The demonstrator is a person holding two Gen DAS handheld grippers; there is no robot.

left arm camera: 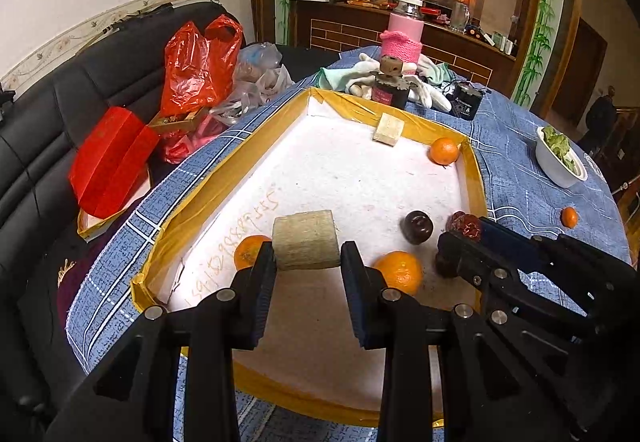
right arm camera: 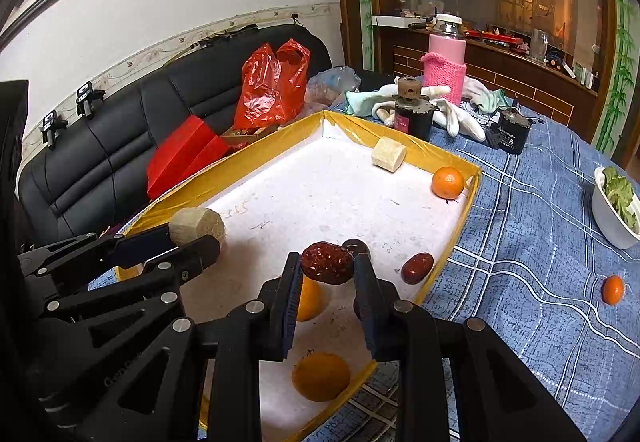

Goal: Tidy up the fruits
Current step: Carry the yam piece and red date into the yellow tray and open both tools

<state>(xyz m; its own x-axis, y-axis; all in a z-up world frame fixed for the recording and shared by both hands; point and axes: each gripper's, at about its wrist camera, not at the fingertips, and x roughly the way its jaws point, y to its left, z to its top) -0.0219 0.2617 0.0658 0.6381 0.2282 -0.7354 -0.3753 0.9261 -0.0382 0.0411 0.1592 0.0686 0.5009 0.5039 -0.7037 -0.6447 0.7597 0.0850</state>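
The left gripper (left arm camera: pixel 308 262) is clamping a pale cut stalk piece (left arm camera: pixel 306 239) over the near end of the yellow-rimmed tray (left arm camera: pixel 224 177). The right gripper (right arm camera: pixel 327 274) is pinching a wrinkled red date (right arm camera: pixel 327 263) above the tray's right side, where 3 oranges, another stalk piece (right arm camera: pixel 389 154) and 2 dark fruits are lying.

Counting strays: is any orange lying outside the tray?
Yes, one small orange sits on the blue tablecloth, apart from the yellow-rimmed tray.
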